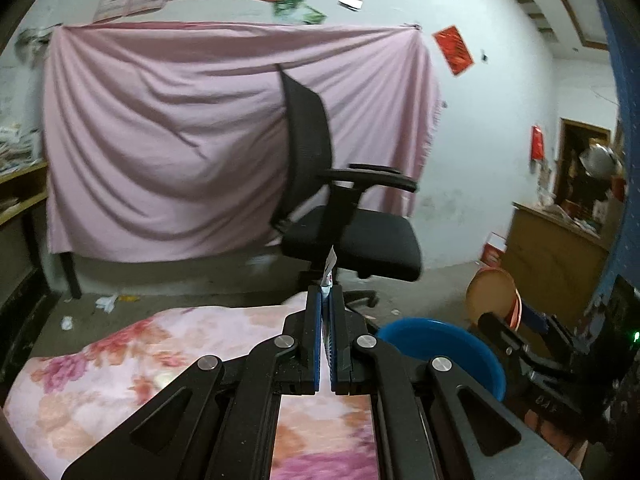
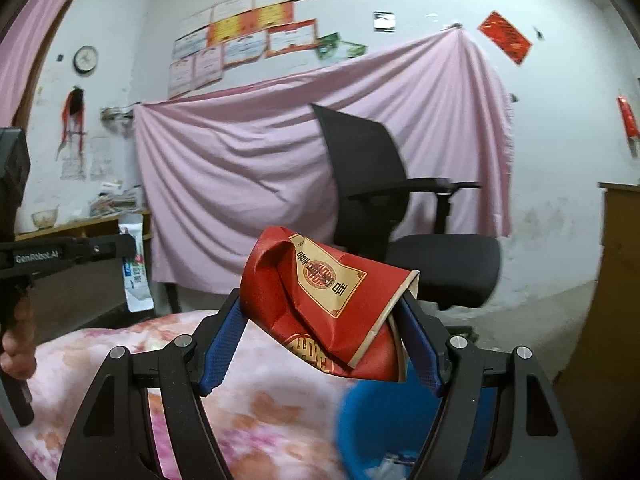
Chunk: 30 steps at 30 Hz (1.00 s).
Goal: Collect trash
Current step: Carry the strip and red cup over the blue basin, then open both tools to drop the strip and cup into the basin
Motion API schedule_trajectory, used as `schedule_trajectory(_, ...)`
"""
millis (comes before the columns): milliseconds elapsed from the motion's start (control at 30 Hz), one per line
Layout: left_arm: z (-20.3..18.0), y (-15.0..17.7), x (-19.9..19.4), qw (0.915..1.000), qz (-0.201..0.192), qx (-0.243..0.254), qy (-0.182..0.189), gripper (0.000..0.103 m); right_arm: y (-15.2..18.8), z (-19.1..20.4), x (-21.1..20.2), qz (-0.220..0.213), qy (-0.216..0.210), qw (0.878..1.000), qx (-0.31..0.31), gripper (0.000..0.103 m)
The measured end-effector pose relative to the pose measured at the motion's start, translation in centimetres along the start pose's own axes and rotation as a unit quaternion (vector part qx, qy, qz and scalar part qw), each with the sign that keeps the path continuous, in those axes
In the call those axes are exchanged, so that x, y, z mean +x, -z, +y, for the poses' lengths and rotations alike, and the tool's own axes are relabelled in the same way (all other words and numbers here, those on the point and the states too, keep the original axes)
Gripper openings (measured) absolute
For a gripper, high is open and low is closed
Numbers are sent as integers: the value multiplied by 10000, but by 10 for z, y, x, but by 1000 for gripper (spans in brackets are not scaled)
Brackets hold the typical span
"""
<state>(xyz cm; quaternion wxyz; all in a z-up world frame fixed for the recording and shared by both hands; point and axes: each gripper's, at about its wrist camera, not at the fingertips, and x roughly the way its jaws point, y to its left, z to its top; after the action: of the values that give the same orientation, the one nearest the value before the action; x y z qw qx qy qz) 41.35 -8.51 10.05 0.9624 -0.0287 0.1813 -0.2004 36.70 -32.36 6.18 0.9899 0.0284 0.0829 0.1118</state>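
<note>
Between the right gripper's (image 2: 322,316) fingers sits a crushed red paper cup (image 2: 324,300) — left gripper (image 1: 325,300) pinches a thin wrapper (image 1: 329,270) — both yet to drop into the blue bin (image 2: 360,428) just below.

A bed (image 1: 120,360) covered in a pink floral blanket (image 2: 256,408) fills the near ground. Beside it stands a blue bin (image 1: 452,344) on the grey floor (image 1: 224,276), where white paper scraps (image 1: 106,302) lie near an office chair (image 1: 352,236).
</note>
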Motion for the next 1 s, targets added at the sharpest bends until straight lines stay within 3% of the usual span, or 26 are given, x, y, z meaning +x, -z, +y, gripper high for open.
schedule_trajectory(167,-45,4,26,9993,194,165,279,1,-6,-40,-20,-98,202,9986,489,73)
schedule_trajectory(467,-105,22,78,9948,651,169,762,1,-1,-89,-25,179,499,9920,1147,73)
schedule_trajectory(1000,-115,45,106,9865,1435,31,786,2,15,-112,-5,884,565,9830,1509,75)
